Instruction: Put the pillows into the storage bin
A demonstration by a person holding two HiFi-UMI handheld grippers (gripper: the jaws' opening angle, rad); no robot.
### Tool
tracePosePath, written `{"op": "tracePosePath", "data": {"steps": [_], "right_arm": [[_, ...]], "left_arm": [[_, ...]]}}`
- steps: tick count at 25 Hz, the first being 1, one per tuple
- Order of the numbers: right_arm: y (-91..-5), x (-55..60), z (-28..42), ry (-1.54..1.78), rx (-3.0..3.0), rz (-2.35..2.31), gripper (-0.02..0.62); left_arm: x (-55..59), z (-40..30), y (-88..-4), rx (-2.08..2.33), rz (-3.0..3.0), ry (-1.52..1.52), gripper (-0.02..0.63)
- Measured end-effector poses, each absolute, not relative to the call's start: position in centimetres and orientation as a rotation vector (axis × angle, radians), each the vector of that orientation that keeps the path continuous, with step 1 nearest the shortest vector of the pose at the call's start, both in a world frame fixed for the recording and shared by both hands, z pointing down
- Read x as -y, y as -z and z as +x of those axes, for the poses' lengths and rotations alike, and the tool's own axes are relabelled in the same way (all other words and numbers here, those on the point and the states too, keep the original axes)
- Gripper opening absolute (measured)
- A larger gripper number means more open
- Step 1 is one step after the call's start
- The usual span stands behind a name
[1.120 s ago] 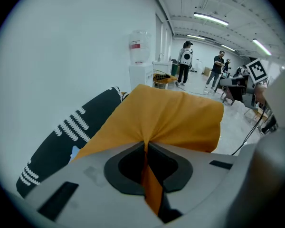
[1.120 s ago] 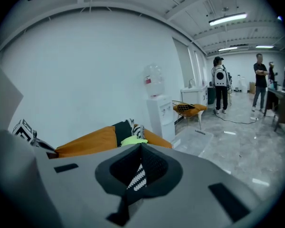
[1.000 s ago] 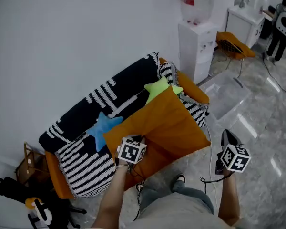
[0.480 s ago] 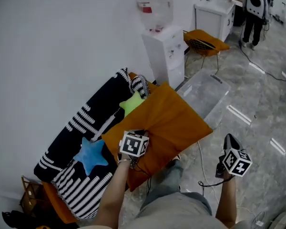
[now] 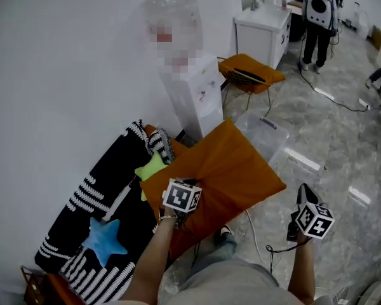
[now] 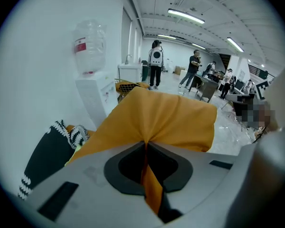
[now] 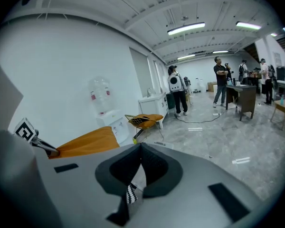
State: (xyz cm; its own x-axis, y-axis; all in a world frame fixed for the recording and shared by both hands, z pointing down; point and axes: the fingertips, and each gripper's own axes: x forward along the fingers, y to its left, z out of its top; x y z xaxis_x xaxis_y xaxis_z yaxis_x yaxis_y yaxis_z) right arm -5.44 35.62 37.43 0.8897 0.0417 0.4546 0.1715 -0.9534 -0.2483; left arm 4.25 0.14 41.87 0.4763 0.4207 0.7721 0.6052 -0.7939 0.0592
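Note:
A large orange pillow [image 5: 219, 167] hangs in the air in front of me, clear of the sofa. My left gripper [image 5: 185, 188] is shut on its near edge; in the left gripper view the orange fabric [image 6: 156, 118] is pinched between the closed jaws of the left gripper [image 6: 145, 144]. The clear storage bin [image 5: 262, 134] stands on the floor just beyond the pillow. My right gripper [image 5: 303, 194] hovers over the floor to the right, shut with nothing in it [image 7: 140, 146]. A green star pillow [image 5: 150, 169] and a blue star pillow [image 5: 105, 240] lie on the sofa.
The sofa [image 5: 95, 196], under a black-and-white striped cover, runs along the white wall at left. A water dispenser [image 5: 193, 94] and an orange chair [image 5: 249, 70] stand behind the bin. A person [image 5: 317, 18] stands far back by a white cabinet [image 5: 260, 27]. A cable [image 5: 343, 103] crosses the floor.
The orange pillow has come off the sofa and travelled right toward the bin, still in my left gripper. My view has swung right; the right gripper stays beside me.

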Motion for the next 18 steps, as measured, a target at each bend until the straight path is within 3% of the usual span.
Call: {"op": "tracePosePath", "data": {"steps": [18], "right_arm": [[-38.3, -43.5, 11.5, 0.694, 0.155, -2.758, 0.002]], "left_arm": [[-14.4, 23.0, -42.4, 0.872, -2.575, 1.284, 0.017]]}}
